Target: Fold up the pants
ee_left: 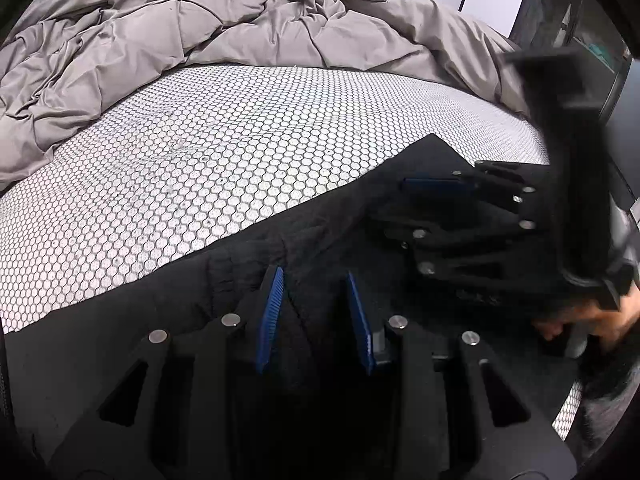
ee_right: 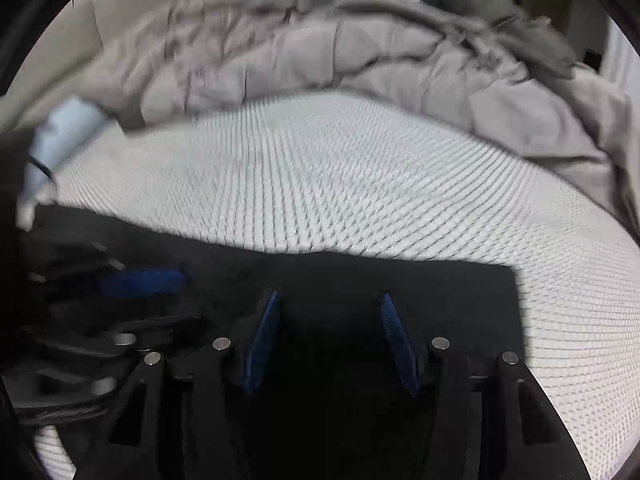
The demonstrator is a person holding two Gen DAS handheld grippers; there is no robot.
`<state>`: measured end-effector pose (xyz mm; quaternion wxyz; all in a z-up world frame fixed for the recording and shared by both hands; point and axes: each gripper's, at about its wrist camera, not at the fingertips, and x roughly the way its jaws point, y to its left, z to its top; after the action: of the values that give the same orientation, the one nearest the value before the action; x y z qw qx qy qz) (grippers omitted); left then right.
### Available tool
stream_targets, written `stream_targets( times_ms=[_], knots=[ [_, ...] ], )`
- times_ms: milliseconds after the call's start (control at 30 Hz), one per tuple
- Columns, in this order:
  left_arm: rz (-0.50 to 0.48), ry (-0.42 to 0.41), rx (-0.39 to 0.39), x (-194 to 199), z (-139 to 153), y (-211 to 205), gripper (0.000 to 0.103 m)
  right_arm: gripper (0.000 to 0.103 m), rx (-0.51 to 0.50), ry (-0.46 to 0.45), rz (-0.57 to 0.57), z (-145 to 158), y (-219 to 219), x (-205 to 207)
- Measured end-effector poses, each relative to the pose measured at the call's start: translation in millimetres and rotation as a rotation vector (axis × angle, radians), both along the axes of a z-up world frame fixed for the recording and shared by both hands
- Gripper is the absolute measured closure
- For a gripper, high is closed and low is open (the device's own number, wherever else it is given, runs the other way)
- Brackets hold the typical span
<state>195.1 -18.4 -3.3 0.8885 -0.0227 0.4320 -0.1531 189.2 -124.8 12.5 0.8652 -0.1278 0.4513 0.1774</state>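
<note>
Honeycomb-patterned mattress (ee_left: pixel 200 168) under a rumpled grey duvet (ee_left: pixel 180 36): black pants (ee_left: pixel 328 216), soft and matte, lie flat along its near edge. My left tongs (ee_left: pixel 316 312) and right tongs (ee_right: pixel 330 336) hover over them, parted, empty. Folding seems underway; next I must pinch an edge.

Each wrist camera looks steeply down along its own blue-padded fingers (ee_left: pixel 272 320) from close above the black pants (ee_left: pixel 328 216), facing across the honeycomb-patterned mattress (ee_left: pixel 200 152) toward the rumpled grey duvet (ee_left: pixel 200 20), and each view catches the other gripper at its edge, sharing pants, mattress and duvet.
</note>
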Motion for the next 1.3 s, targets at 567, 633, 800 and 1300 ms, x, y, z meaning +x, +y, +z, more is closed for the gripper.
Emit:
stream_targets(
  times_ms=[567, 633, 800, 1300],
  knots=[
    [-0.038, -0.119, 0.001, -110, 45, 1, 0.046, 0.045, 0.054, -0.019, 0.131, 27, -8, -105],
    [-0.07, -0.053, 0.045, -112, 30, -13, 0.046, 0.045, -0.007, -0.01, 0.147, 12, -2, -113],
    [-0.098, 0.002, 0.14, -132, 10, -12, 0.042, 0.036, -0.125, -0.047, 0.066, 6, -46, -116],
    [0.625, -0.089, -0.25, -242, 40, 161, 0.003, 0.008, 0.14, -0.226, -0.163, 60, -135, -144]
  ],
)
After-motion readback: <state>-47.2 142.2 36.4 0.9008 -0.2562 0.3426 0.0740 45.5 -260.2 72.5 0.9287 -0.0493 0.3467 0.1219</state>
